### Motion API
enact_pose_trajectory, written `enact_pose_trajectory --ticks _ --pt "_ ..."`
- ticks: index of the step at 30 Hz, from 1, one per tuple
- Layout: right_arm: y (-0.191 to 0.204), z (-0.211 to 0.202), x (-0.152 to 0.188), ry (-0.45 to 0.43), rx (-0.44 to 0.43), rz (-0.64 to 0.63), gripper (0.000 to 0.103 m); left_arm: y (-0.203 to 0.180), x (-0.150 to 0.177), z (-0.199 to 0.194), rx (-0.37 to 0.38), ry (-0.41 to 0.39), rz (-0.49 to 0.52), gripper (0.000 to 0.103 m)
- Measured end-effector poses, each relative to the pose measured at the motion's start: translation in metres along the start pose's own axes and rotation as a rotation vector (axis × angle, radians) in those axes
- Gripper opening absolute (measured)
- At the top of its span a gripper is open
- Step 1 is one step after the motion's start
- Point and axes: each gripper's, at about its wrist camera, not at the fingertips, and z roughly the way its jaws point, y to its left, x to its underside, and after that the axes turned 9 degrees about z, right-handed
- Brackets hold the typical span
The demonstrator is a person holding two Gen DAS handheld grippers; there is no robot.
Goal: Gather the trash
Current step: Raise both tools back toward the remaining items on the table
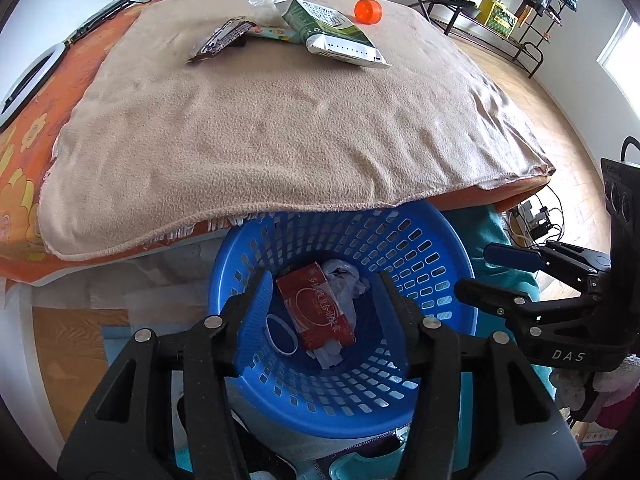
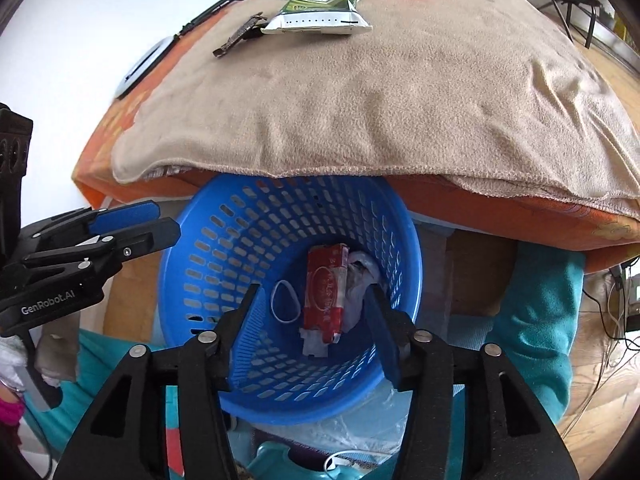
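We held both grippers over the blue basket (image 1: 436,280), left gripper (image 1: 324,300) and right gripper (image 2: 314,312) each with fingers about half open and empty, since the red packet (image 1: 316,308) and white ring (image 1: 282,330) lay at the bottom, apparently just let go. Trash remained on the bed at twelve o'clock: green pack (image 1: 332,30), dark wrapper (image 1: 220,40), orange cap (image 1: 368,11). The left view alone showed crumpled tissue (image 1: 262,2) behind the pack; the right view alone showed clear plastic (image 2: 352,420) under the basket.
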Motion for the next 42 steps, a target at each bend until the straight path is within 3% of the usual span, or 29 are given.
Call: enact_pose_trajectory --ticks 11,17,24,29,33,42 --pt "0.001 -0.013 -0.010 -0.054 0.069 -0.016 0.062 0.004 -0.006 -0.005 -0.030 -0.025 -0.007 0.054" --pt "0.002 -0.021 -0.017 -0.087 0.087 -0.030 0.070 0.008 -0.017 -0.010 -0.048 -0.041 -0.004 0.054" --pt "0.010 -0.034 -0.033 -0.139 0.112 -0.061 0.071 0.027 -0.050 -0.025 -0.079 -0.082 -0.013 0.054" --pt "0.014 -0.048 -0.051 -0.215 0.056 -0.067 0.071 0.057 -0.078 -0.027 -0.077 -0.096 -0.056 0.054" --pt "0.021 -0.052 -0.070 -0.255 0.057 -0.088 0.080 0.077 -0.098 -0.020 -0.102 -0.101 -0.061 0.054" --pt "0.034 -0.041 -0.128 -0.273 0.068 -0.083 0.080 0.108 -0.139 0.006 -0.121 -0.094 -0.056 0.054"
